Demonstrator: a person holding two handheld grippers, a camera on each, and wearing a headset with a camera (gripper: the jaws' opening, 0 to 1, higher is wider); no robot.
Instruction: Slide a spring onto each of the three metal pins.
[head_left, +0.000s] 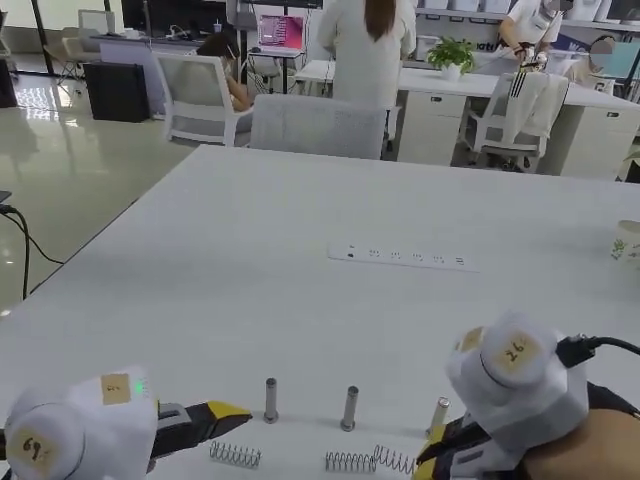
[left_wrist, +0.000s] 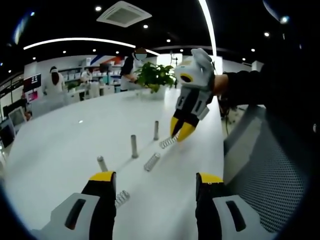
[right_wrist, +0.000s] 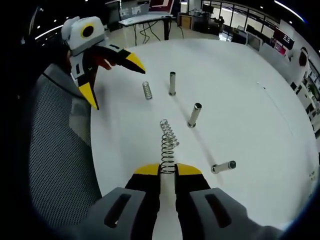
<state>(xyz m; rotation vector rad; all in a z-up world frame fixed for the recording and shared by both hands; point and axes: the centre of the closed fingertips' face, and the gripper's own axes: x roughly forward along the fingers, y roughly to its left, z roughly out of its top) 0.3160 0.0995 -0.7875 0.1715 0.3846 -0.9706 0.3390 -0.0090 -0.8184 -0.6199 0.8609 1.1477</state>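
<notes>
Three short metal pins stand upright in a row near the table's front edge: left pin, middle pin, right pin. Three springs lie in front of them: one spring on the left, a second in the middle, and a third beside it. My right gripper is shut on the end of that third spring, which crosses the middle spring. The left gripper hovers open just left of the left pin, holding nothing, with the left spring just ahead of its jaws.
A white power strip lies mid-table beyond the pins. The white table is wide, with its front edge close behind the springs. A grey mesh chair back sits at that edge. People and desks stand far behind.
</notes>
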